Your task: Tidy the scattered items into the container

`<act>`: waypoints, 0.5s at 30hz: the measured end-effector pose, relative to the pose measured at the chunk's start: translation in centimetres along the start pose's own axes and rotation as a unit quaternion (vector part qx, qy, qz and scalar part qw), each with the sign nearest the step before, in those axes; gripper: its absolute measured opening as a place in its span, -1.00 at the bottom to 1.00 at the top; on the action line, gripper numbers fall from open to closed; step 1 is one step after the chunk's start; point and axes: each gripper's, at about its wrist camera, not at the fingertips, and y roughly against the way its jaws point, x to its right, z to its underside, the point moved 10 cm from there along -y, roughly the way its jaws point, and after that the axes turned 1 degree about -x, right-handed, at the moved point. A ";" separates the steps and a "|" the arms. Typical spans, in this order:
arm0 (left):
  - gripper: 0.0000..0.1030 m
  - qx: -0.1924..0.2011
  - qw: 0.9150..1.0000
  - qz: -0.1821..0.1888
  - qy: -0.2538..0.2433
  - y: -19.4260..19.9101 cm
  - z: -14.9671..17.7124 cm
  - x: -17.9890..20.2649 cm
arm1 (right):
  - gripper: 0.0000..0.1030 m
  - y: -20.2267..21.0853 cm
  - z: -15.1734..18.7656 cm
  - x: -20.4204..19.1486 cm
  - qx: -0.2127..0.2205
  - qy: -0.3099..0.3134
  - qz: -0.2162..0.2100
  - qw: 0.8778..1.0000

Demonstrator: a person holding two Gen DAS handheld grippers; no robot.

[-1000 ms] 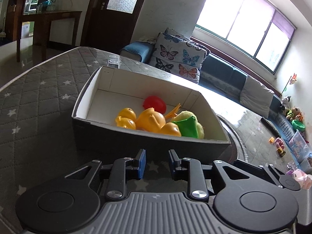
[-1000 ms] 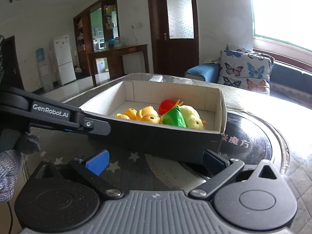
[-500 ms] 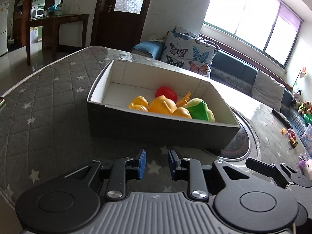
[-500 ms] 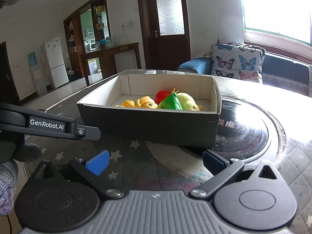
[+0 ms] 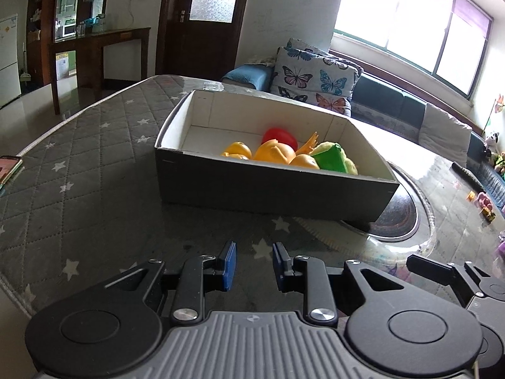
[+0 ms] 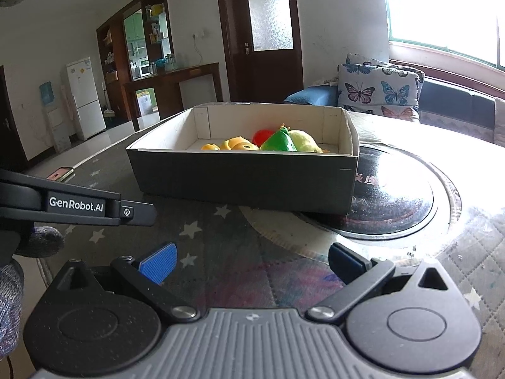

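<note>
One box (image 5: 271, 186) stands on the bench (image 5: 79, 189), holding one red toy (image 5: 281, 136), one green (image 5: 331, 158) and several orange (image 5: 274, 153) — exact count unclear. Left hand-held gripper (image 5: 254, 267) is partly open, right hand-held gripper (image 6: 252, 260) wide open — both empty, short of the box.

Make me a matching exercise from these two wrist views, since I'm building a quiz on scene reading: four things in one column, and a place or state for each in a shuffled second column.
Things:
1. red toy
2. phone
3. butterfly cushion
4. right gripper

Places or states:
A. on the sofa behind the table
B. jaws wide apart, nothing between them
C. inside the box, behind the yellow toys
D. lying at the table's left edge

Pairs: 1-C, 2-D, 3-A, 4-B
</note>
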 end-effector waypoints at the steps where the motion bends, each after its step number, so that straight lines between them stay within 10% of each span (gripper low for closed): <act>1: -0.46 -0.001 1.000 -0.001 0.000 0.0 0.1 0.0 | 1.00 0.0 0.1 0.0 0.000 0.001 0.001 1.000; 15: -0.46 0.001 1.000 -0.014 -0.015 0.4 1.1 -0.2 | 1.00 -0.3 1.0 -0.5 -0.010 0.004 0.007 1.000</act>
